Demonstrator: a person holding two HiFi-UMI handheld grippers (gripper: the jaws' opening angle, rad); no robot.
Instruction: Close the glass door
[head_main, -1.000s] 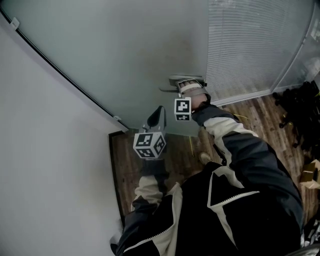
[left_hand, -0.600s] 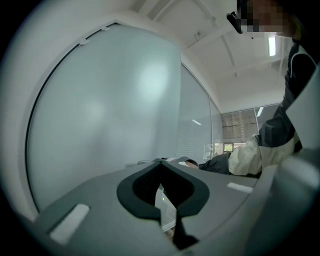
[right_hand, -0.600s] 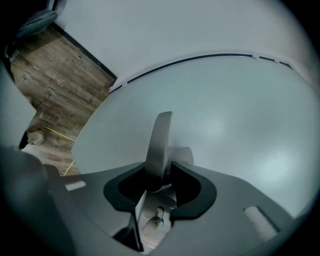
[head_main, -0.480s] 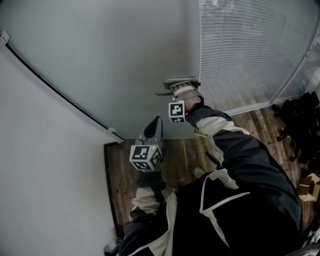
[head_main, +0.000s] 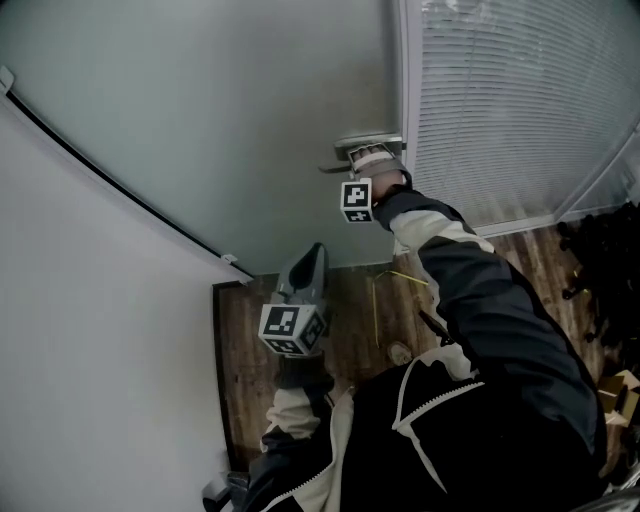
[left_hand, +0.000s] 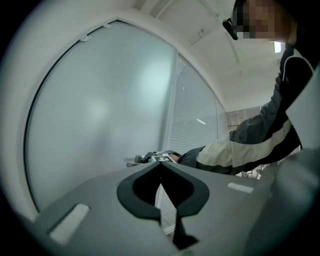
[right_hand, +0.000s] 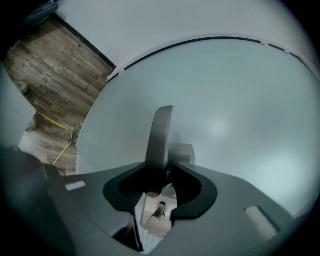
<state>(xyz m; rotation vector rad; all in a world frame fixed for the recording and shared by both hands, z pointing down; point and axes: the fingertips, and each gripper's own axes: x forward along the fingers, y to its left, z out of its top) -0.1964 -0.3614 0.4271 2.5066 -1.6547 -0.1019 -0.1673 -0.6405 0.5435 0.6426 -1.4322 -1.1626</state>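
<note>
The frosted glass door (head_main: 230, 120) fills the head view's upper half. Its metal lever handle (head_main: 340, 166) sits near the door's right edge. My right gripper (head_main: 368, 158) is shut on that handle; its jaws have just been closing with the lever between them. In the right gripper view the handle (right_hand: 161, 135) stands upright between the jaws of the right gripper (right_hand: 162, 167). My left gripper (head_main: 316, 252) hangs lower, pointing at the door without touching it, shut with nothing in it. The left gripper view shows its closed tips (left_hand: 160, 164) and the handle (left_hand: 135, 162) beyond.
A white wall (head_main: 80, 330) runs along the left, with a black rail (head_main: 120, 190) at the door's edge. A fixed panel with blinds (head_main: 510, 110) stands right of the door. A yellow cable (head_main: 385, 290) lies on the wood floor (head_main: 345, 330). Dark clutter (head_main: 605, 270) sits at far right.
The right gripper and the handle have moved away from me, up the picture, with the arm stretched further. The left gripper has dropped lower in the picture, further from the door.
</note>
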